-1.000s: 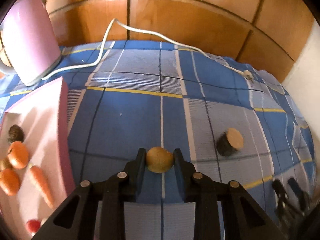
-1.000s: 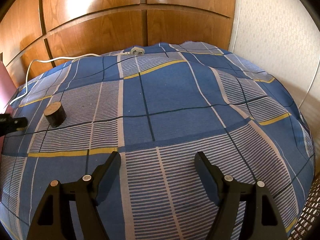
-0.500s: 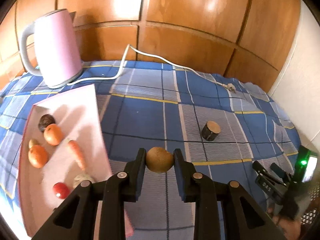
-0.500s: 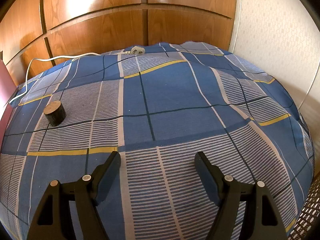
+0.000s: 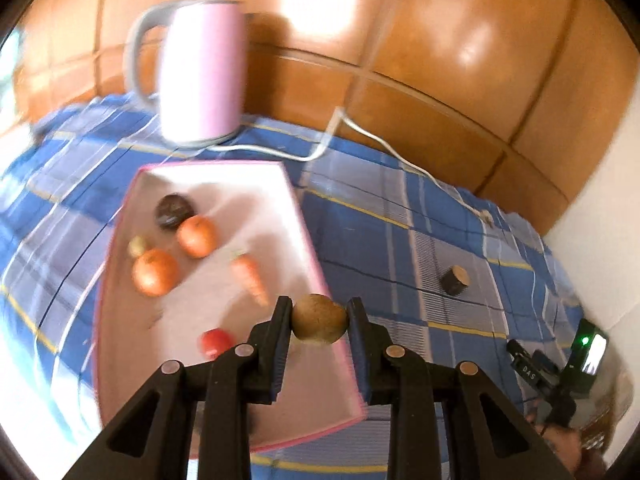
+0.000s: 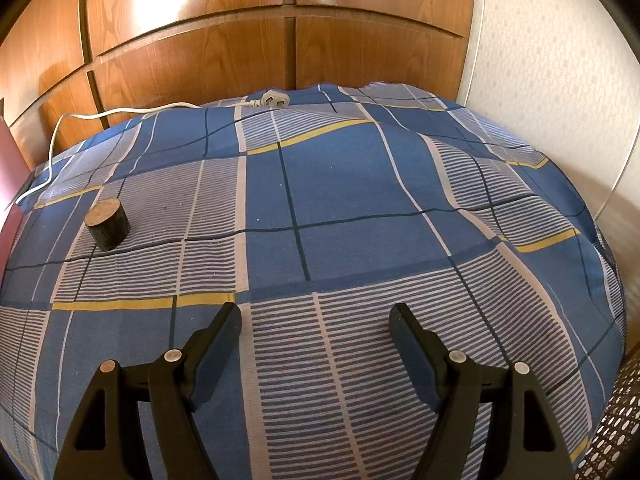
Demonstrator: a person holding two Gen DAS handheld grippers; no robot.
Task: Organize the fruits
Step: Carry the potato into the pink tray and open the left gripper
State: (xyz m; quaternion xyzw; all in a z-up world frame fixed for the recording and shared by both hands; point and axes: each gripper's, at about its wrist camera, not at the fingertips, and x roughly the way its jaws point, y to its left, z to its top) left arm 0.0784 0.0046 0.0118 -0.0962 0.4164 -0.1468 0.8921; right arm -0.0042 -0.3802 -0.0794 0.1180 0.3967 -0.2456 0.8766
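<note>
Left gripper (image 5: 319,316): fingers pressed onto a round brown fruit (image 5: 319,317), a kiwi by its look, held off the cloth at the fingertips. Pink tray (image 5: 304,224): lies left of and below the held fruit in the left wrist view, its right rim passing directly under the fruit, so the fruit hangs at the tray's edge with the open floor of the tray to its left. Tray contents, left to right: small pale piece (image 5: 137,245); orange (image 5: 154,272); dark round fruit (image 5: 174,211); second orange (image 5: 196,236); red fruit (image 5: 216,343), nearest the gripper; carrot (image 5: 250,277), long axis running toward the gripper. Judgement: the coming move turns on carrying the fruit a little leftward past the rim, then setting it on bare tray between carrot and red fruit. Pink kettle (image 5: 200,72): behind the tray, cord (image 5: 360,136) trailing right. Wooden stub (image 5: 455,280): alone on the blue checked cloth (image 5: 400,240), well right of the tray. Right gripper (image 6: 316,320): fingers spread, nothing between them, over bare cloth; farther from the tray than the left.
</note>
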